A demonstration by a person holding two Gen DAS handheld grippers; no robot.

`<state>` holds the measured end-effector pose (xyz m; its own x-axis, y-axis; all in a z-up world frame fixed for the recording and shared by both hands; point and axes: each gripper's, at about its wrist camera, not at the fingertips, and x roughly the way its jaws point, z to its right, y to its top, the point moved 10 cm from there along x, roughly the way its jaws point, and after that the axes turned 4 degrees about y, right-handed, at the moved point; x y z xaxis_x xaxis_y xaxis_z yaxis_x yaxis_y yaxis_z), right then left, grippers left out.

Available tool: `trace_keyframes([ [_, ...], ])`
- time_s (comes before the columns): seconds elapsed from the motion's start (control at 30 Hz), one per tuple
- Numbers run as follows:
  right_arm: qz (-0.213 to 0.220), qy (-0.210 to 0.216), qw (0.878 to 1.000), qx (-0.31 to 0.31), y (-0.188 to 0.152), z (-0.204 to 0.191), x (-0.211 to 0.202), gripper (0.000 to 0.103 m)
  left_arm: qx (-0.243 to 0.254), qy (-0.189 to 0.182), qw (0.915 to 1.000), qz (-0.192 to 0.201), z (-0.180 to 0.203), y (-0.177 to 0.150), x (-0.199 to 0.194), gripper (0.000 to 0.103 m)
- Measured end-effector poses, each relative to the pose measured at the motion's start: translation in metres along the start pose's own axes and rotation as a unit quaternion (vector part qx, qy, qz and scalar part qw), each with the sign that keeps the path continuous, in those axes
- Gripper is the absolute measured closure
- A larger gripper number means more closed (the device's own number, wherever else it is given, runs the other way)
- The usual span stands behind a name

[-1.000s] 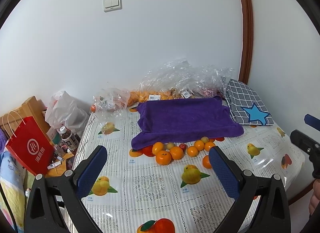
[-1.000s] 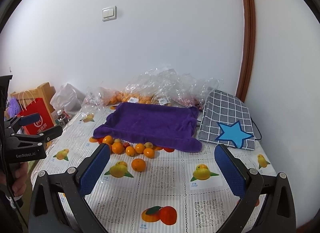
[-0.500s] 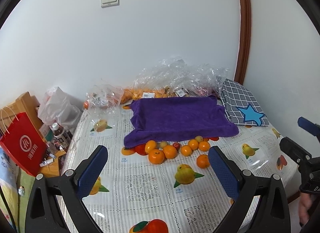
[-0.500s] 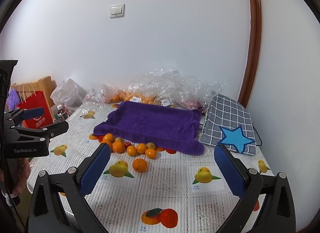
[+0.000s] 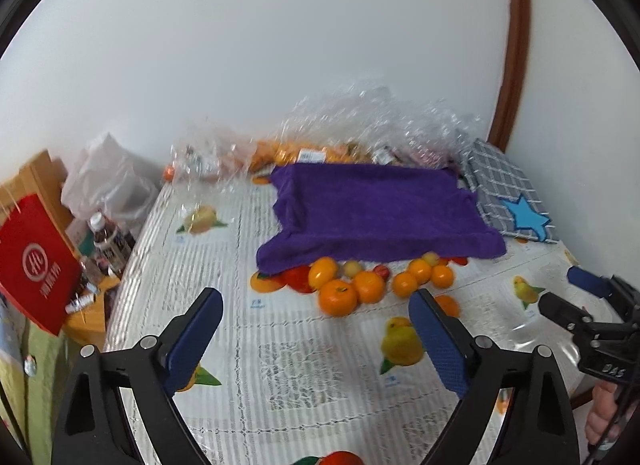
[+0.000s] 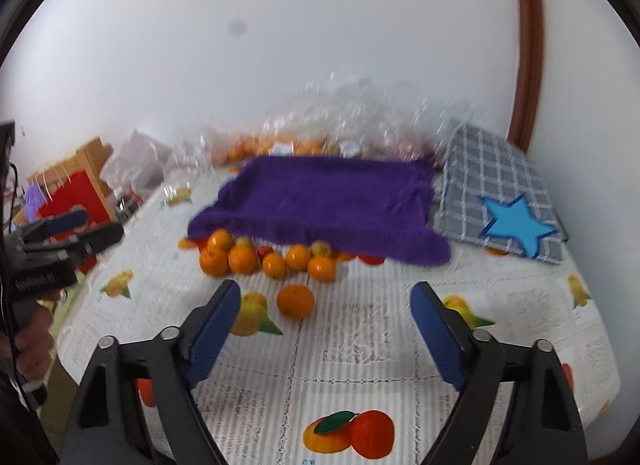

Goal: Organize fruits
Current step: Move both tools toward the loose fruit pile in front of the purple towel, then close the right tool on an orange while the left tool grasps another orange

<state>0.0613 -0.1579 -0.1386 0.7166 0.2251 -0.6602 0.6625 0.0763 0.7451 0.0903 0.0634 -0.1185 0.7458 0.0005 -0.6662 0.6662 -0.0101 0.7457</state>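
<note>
Several oranges (image 5: 338, 297) and smaller fruits lie in a row at the front hem of a purple cloth (image 5: 376, 213) on the fruit-print tablecloth (image 5: 300, 365). The right wrist view shows the same row (image 6: 242, 259) and one orange (image 6: 295, 301) apart in front of it. My left gripper (image 5: 314, 299) hovers over the table short of the row, its jaws closing with nothing between them. My right gripper (image 6: 325, 290) hangs just short of the lone orange, its jaws also closing on nothing. Each gripper shows at the edge of the other's view, the right gripper (image 5: 580, 305) and the left gripper (image 6: 72, 233).
Clear plastic bags (image 5: 360, 133) holding more fruit line the wall behind the cloth. A grey checked cushion with a blue star (image 5: 512, 193) lies at the right. Beyond the table's left edge stand a red paper bag (image 5: 36, 265), a bottle (image 5: 106, 237) and a white plastic bag (image 5: 108, 181).
Both grippers have come lower and closer to the fruit row, which now looks larger. Both pairs of fingers stand a little narrower than before.
</note>
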Motion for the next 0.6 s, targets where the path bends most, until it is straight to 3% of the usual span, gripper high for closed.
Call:
trace_keyframes([
  [0.13,-0.024,0.009,1.000,0.000,-0.020,-0.003,0.041,0.037,-0.016,0.010,0.9997,-0.014,-0.021,-0.013,0.025,0.017],
  [0.27,-0.068,0.022,0.997,0.012,-0.041,-0.008,0.086,0.039,-0.025,0.007,0.9989,-0.038,-0.034,-0.024,0.045,0.019],
  [0.43,-0.090,0.037,0.995,0.037,-0.051,-0.009,0.122,0.039,-0.024,-0.003,0.9985,-0.050,-0.038,-0.034,0.061,0.022],
  [0.6,-0.096,0.035,0.994,0.046,-0.052,-0.011,0.147,0.039,-0.023,-0.022,0.9966,-0.076,-0.027,-0.042,0.083,0.034],
])
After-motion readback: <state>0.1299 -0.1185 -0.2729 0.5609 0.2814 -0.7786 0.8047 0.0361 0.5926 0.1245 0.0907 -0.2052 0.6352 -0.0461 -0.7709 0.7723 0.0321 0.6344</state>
